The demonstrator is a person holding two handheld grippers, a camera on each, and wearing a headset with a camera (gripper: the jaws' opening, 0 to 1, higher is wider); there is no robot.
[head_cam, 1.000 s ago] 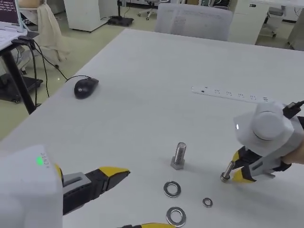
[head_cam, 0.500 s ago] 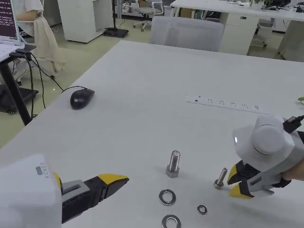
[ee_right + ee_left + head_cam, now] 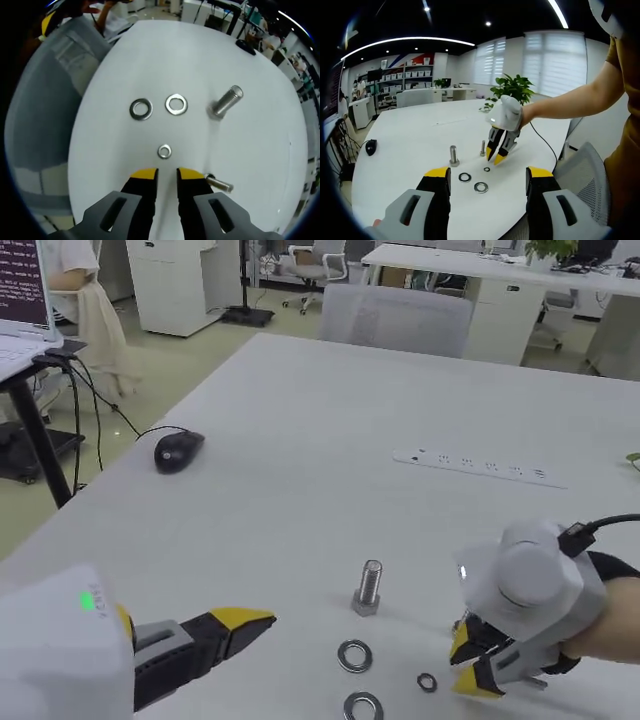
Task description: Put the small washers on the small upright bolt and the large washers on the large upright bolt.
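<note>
The right gripper (image 3: 166, 175) hangs tips-down just beside the small washer (image 3: 164, 151), jaws a narrow slit apart and empty, lined up, I'd judge, to pinch it for the small bolt (image 3: 482, 148) standing close by. The left gripper (image 3: 489, 175) sits wide open and empty at the near table (image 3: 300, 440) edge, facing the large bolt (image 3: 368, 588) and two large washers (image 3: 354, 655). In the head view the small bolt seems mostly hidden behind the right gripper.

The small bolt (image 3: 218, 184) stands close beside one jaw of your right gripper (image 3: 166, 175). The large bolt (image 3: 224, 102) stands further ahead on the same side. Straight ahead, three washers (image 3: 164, 151) lie flat on the table (image 3: 115, 65), with open passage above them.
</note>
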